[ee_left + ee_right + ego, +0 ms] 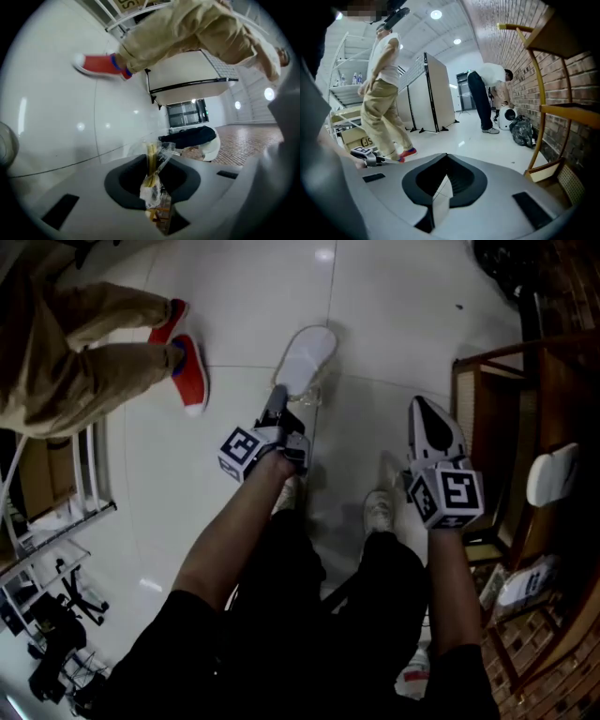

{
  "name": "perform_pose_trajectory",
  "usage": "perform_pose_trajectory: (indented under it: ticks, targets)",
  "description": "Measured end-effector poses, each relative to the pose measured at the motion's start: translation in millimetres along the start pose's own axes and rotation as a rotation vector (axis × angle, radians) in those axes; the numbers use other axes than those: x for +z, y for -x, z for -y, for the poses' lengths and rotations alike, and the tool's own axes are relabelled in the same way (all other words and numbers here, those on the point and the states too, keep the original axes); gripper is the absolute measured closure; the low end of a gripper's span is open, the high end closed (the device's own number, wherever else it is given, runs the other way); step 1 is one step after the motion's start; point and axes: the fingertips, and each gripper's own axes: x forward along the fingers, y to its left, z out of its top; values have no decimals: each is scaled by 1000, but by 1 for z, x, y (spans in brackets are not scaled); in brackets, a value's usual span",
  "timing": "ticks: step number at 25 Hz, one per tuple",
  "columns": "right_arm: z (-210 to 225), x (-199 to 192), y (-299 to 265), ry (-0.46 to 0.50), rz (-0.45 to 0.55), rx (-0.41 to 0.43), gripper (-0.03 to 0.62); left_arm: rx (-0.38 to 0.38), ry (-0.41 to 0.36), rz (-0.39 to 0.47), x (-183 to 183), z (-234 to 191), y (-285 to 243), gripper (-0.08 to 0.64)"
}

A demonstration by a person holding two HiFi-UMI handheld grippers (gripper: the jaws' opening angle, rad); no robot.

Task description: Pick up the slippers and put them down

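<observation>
**L gripper**: the jaws are pinched on the rim of slipper no. 1.
- In the left gripper view, its grey upper and black foot opening are seen directly under the jaws.
- Clear film w/ yellowish strips is seen at the pinch point.
- In the head view, slipper no. 1 is held ahead of the wearer's left leg, toe pointing away, low over the white tiled floor.
- Contact w/ the floor cannot be confirmed.

**R gripper**: the jaws are clamped on the near rim of slipper no. 2.
- In the right gripper view, one pale jaw is seen inside the black opening.
- Slipper no. 2 is held opening-up, toe pointing away, just beside the wooden shelf unit.
- Contact w/ the floor cannot be confirmed here either.

**Storage:**
- The wooden shelf unit is located at the right, against a brick wall.
- One white slipper is stored on an upper tier.
- A pale patterned item is stored on the tier below; its type cannot be made out.
- In the right gripper view, a black bag is set on the floor against the brick wall. Its contents are not visible.

**Misc.:** a person in khaki trousers w/ red shoes is standing at the left, well apart from both held slippers.
</observation>
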Motion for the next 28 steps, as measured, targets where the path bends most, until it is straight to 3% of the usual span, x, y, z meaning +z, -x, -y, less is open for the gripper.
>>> perform_pose_trajectory:
  ticks: [6,12,17,19,21,25,28]
  targets:
    - [-7,-56,-44,-31,-171,-11,583,106,37,-7,5,-62,-1,502]
    - [-5,-104,-58,-75,-258,3,583,188,32,-19,-15,-106,-9,503]
    - [1,-137,-64,-132,-348,-38,583,292,-58,-97,-33,-134,-14,493]
    - [2,-144,-63,-156,-362,-47,583,350,-124,-159,-43,-147,-15,448]
    - [0,-145,-62,-162,-374,-42,583,433,-232,-244,-51,-160,-14,328]
    - [-4,-151,-60,-167,-408,-28,584,663,-614,-492,-61,-188,4,262]
    - [-3,-158,-61,-156,-445,-40,583,743,-813,-687,-78,-199,17,262]
